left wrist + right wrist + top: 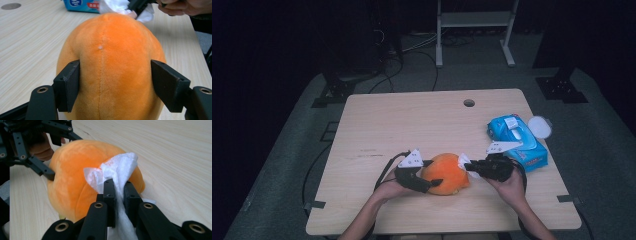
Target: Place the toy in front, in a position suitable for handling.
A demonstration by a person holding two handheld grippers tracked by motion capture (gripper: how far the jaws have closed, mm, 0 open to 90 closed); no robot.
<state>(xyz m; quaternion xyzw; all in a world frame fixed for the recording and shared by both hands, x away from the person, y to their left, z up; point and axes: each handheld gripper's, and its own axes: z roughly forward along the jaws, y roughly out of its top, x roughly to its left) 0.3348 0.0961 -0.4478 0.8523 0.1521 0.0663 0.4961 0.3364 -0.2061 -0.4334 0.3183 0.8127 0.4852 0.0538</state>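
Right gripper (117, 185) jaws pinch a white wipe (120, 168) against the orange plush (110, 67) — left gripper (115, 85) jaws clamp its sides. Plush sits on the counter (402, 120), front centre; blue pack (517, 140) to the right.

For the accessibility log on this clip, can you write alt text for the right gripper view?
The right gripper, its black fingers shut on a crumpled white wet wipe, presses it against a round orange plush toy on a light wooden table. The left gripper clamps the toy's far side.
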